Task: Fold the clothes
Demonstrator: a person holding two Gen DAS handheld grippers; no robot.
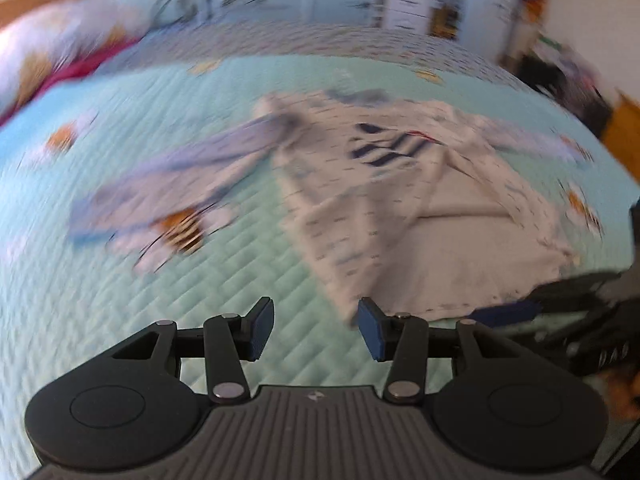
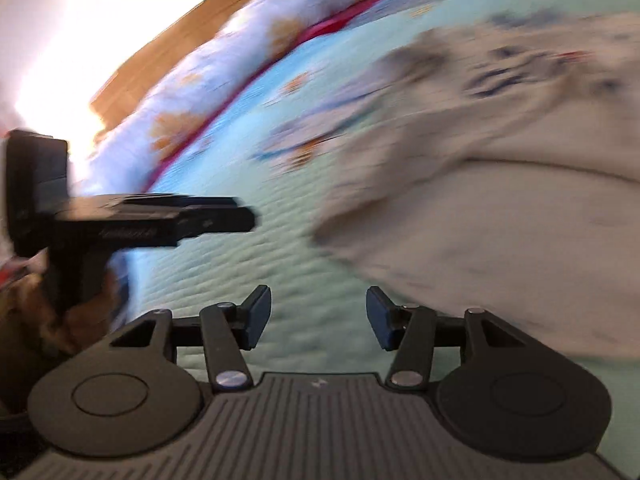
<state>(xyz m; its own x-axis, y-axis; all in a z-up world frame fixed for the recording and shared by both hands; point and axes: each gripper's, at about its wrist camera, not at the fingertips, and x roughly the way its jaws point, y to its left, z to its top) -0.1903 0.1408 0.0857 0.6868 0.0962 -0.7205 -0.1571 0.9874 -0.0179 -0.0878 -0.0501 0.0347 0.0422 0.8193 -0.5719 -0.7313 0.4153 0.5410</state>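
White printed garment (image 1: 400, 200) lies spread on the teal quilt (image 1: 200, 280), its long axis running near to far. Its near hem sits just ahead and right of the left gripper (image 1: 316, 330), jaws apart, empty. Right gripper (image 2: 316, 318) likewise parted, nothing between; cloth ahead to its right. Left looks nearer the hem corner. Motion blur hides the print and edges.

My left wrist camera looks down along my left gripper (image 1: 316, 330) across the bed (image 1: 240, 264), close above it. My right wrist camera tilts nearer. Both share the white shirt (image 1: 400, 208) (image 2: 500, 220).
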